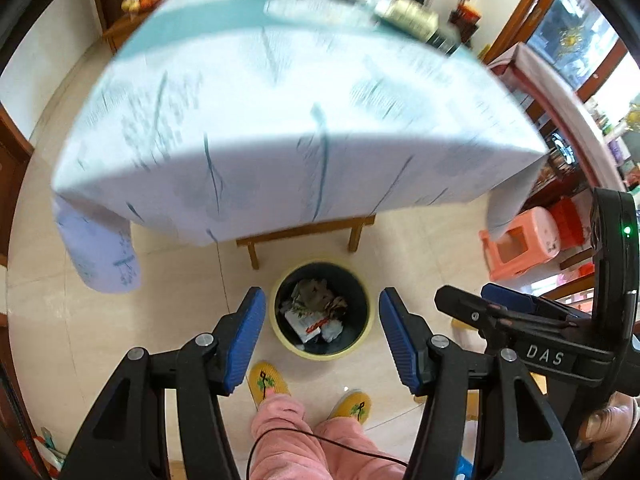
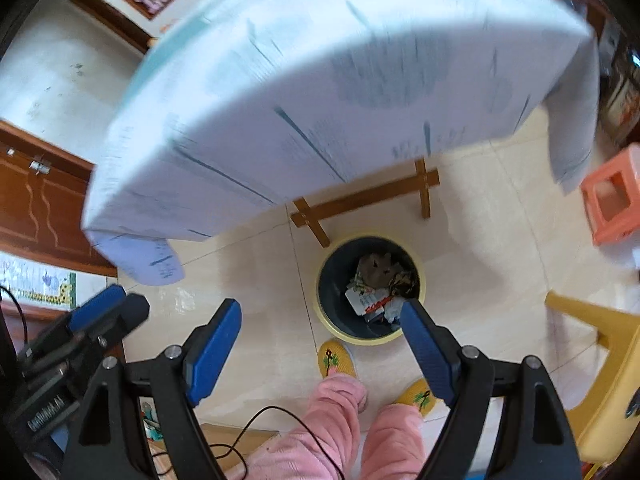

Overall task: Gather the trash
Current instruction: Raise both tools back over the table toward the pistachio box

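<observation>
A round trash bin (image 1: 360, 344) with a yellow rim and dark inside stands on the floor in front of the table; it also shows in the right wrist view (image 2: 340, 332). Crumpled wrappers and paper (image 1: 316, 312) lie inside it (image 2: 376, 284). My left gripper (image 1: 322, 312) is open and empty, held above the bin. My right gripper (image 2: 320, 320) is open and empty, above the floor and the bin's left edge. The right gripper also shows at the right of the left wrist view (image 1: 472, 300).
A table with a pale blue patterned cloth (image 1: 280, 120) fills the upper half, with blurred items at its far end (image 1: 404, 12). A wooden bench (image 1: 304, 232) stands under it. A pink stool (image 1: 520, 244) and a yellow chair (image 2: 608, 380) are at the right. The person's slippered feet (image 1: 268, 380) are below.
</observation>
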A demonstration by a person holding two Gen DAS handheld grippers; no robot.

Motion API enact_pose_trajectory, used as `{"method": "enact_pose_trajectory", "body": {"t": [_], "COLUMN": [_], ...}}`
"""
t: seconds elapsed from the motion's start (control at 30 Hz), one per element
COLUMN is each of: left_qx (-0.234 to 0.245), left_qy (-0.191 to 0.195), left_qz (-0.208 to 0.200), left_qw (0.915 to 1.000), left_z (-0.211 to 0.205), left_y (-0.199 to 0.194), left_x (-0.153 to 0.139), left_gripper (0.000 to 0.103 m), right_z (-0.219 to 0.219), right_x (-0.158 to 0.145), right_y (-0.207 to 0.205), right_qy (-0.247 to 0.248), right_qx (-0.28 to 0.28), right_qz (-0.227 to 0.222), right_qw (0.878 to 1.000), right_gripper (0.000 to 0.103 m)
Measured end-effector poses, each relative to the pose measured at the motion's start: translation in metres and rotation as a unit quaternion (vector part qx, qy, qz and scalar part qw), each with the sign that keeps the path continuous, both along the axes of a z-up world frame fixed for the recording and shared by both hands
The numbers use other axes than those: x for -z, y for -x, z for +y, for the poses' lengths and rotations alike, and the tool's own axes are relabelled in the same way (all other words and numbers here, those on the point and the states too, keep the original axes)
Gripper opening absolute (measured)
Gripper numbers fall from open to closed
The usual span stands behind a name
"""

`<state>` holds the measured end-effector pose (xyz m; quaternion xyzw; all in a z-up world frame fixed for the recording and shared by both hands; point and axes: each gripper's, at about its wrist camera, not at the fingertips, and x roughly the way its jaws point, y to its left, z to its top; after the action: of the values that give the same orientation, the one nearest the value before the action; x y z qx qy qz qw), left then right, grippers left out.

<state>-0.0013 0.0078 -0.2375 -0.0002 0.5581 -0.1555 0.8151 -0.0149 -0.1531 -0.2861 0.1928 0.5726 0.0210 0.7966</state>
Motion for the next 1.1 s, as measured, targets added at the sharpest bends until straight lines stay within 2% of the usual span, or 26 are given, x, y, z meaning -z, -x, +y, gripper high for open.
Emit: {"method": "enact_pose_trajectory", "body": {"t": [0.27,0.57,0.87,1.1], "left_qx": [0.022,0.037,0.079,0.129], "left_qy": [0.01,0.019,0.034,0.033], "left_qz": [-0.05,-0.102,-0.148,-0.175], "left_qw": [0.9985,0.9939,0.9852,0.9756], "left_z": [-0.007,-0.019,-0.019,-0.021], "left_y": [0.022,0.017,-0.017,-0.054], "left_x": [-0.093,-0.164,-0.209,-0.228], "left_gripper": [0.058,0.058,0.058,0.058], "right_z": [-0.006,-0.011,-0.012,-0.01], "right_x": [-0.093,-0.166,-0.22,-0.239], "right_y": [0.024,0.03,0.006,-0.019], "right_qy": [0.025,0.047,0.078,0.115], "right_qx": [-0.024,-0.017,0.026,0.066], "right_qz": [-0.091,-0.172,-0.224,-0.243], "right_qw": [0.995,0.984,0.971,0.961], "right_gripper": [0.083,0.083,0.083,0.085]}}
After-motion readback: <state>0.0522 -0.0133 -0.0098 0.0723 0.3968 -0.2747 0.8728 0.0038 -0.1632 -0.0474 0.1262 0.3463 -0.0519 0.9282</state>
